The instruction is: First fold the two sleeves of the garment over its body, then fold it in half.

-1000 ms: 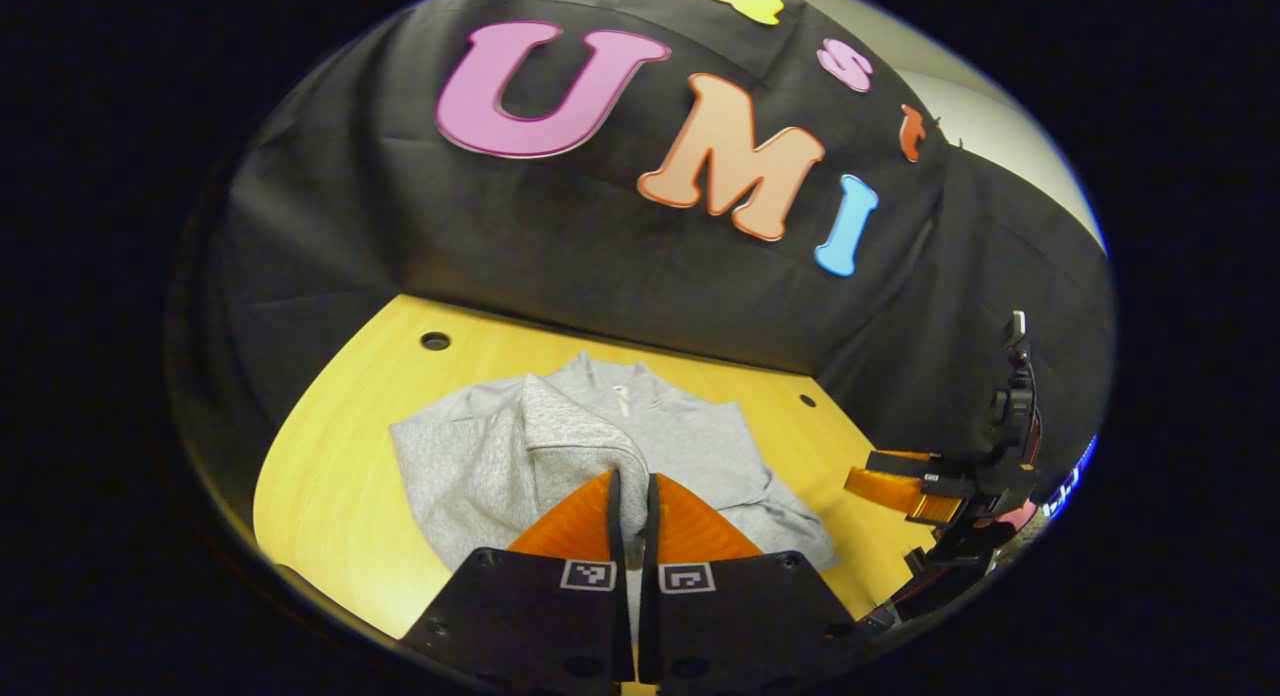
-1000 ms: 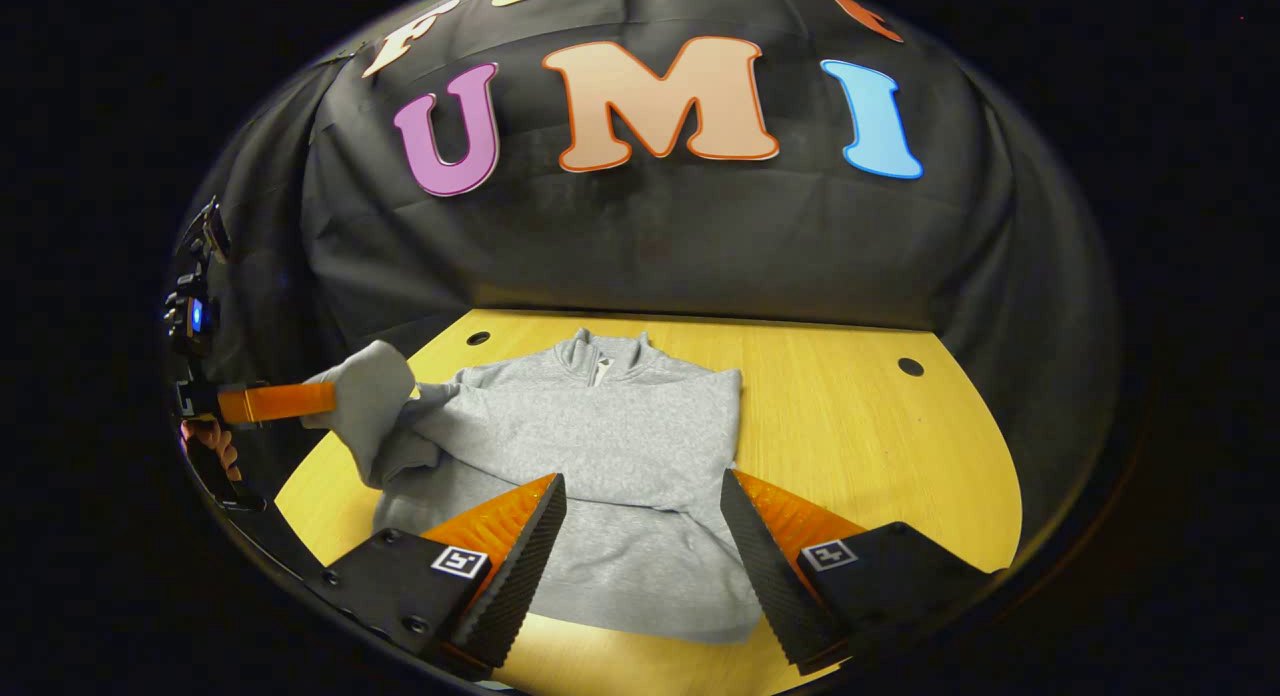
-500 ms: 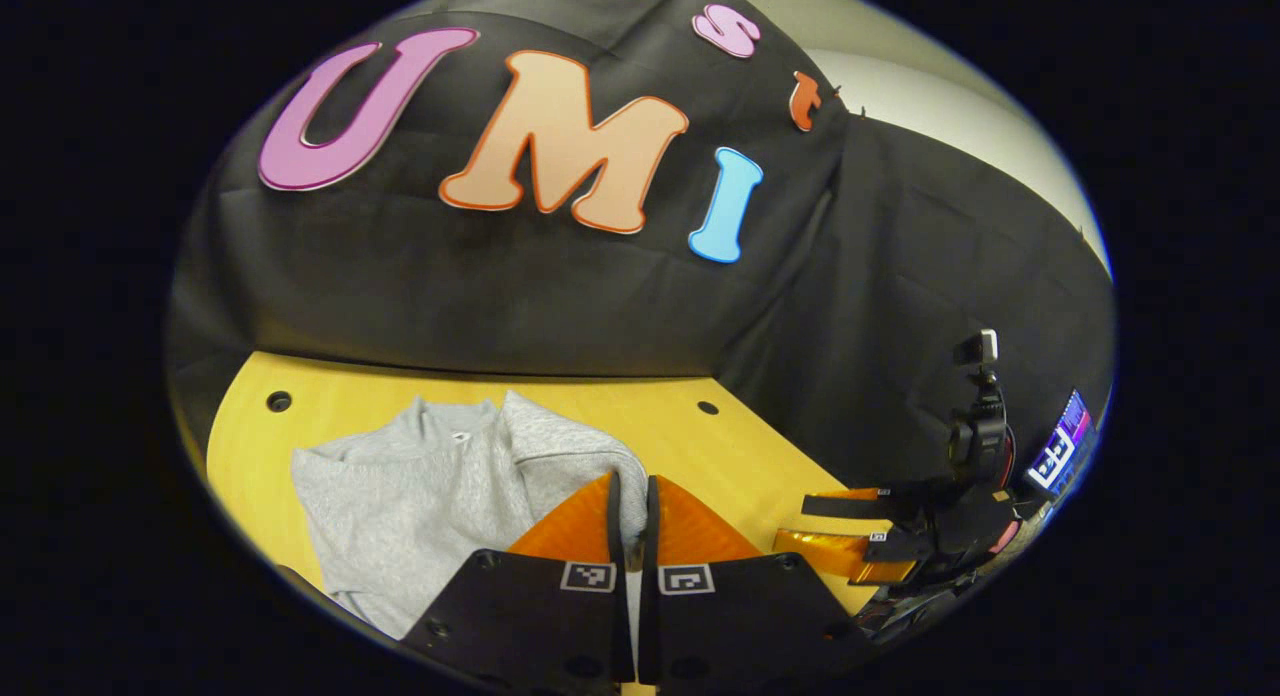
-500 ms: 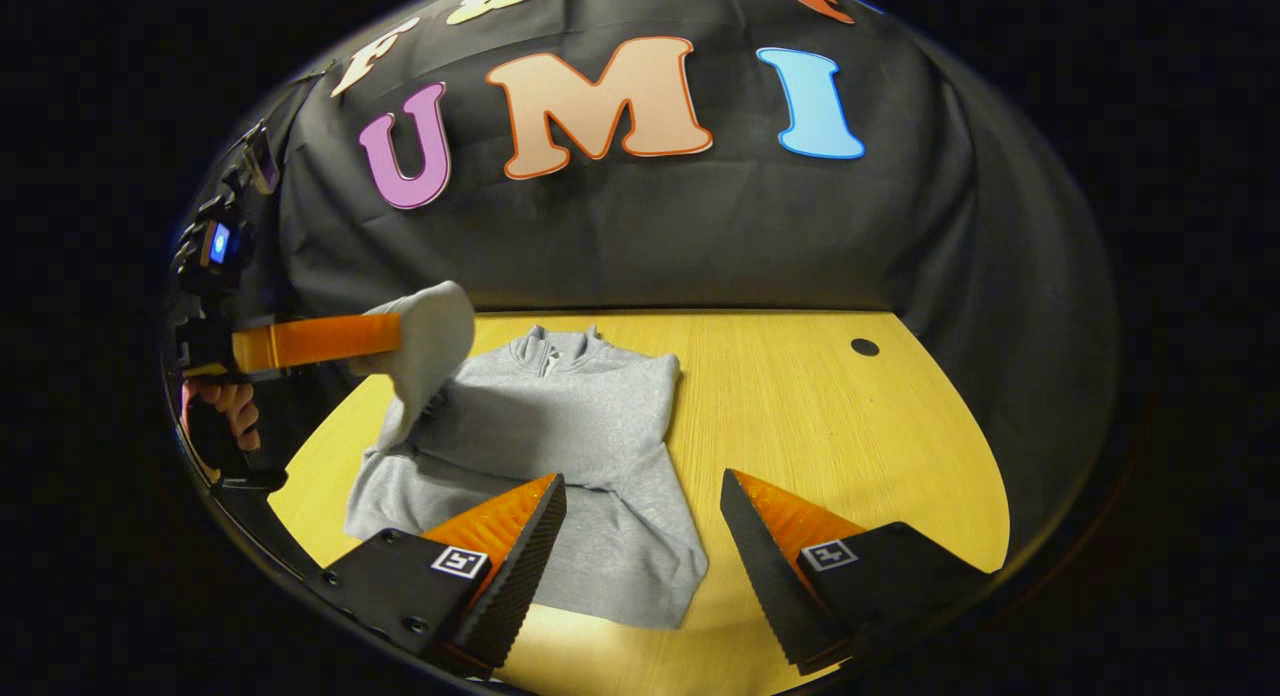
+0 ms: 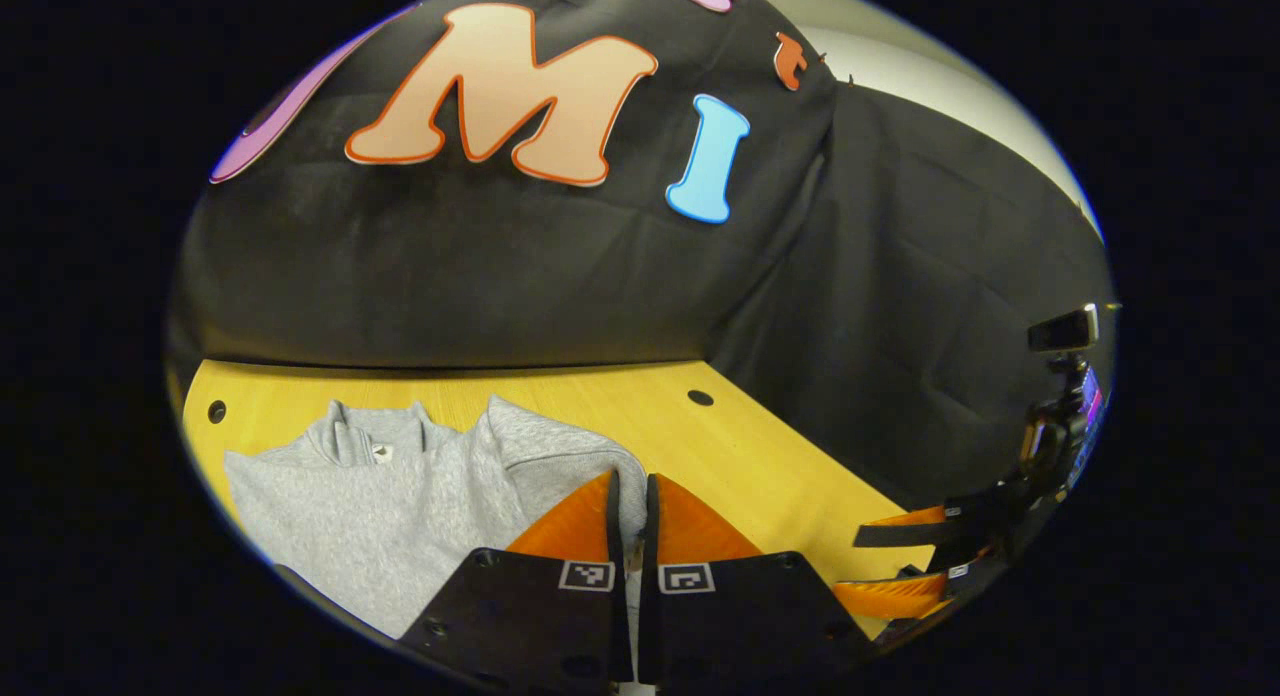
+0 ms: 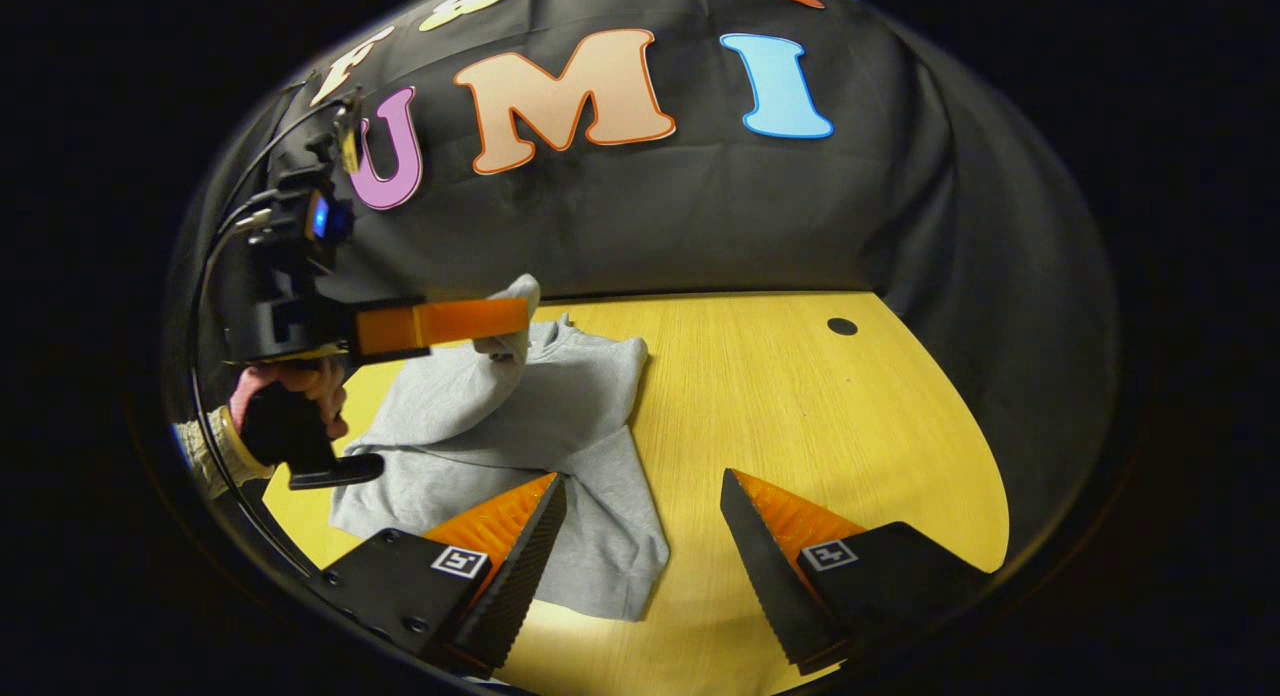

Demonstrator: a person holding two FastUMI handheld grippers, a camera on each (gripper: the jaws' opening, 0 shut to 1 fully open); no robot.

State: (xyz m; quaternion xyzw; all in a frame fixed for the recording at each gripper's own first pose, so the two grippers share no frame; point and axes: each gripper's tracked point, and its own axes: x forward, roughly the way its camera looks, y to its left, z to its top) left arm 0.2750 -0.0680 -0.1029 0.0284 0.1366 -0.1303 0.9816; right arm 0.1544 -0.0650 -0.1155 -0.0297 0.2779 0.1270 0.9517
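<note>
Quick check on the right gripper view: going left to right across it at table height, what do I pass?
The hand holding the left gripper → the lifted sleeve pinched in it → the grey garment → bare wooden table → the hole in the table.

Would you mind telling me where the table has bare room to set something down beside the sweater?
The widest bare patch of the table runs from the grey sweater's edge across to the black cloth wall, past a small hole. It is crowded over the sweater, where the left hand-held gripper holds the sleeve up.
</note>
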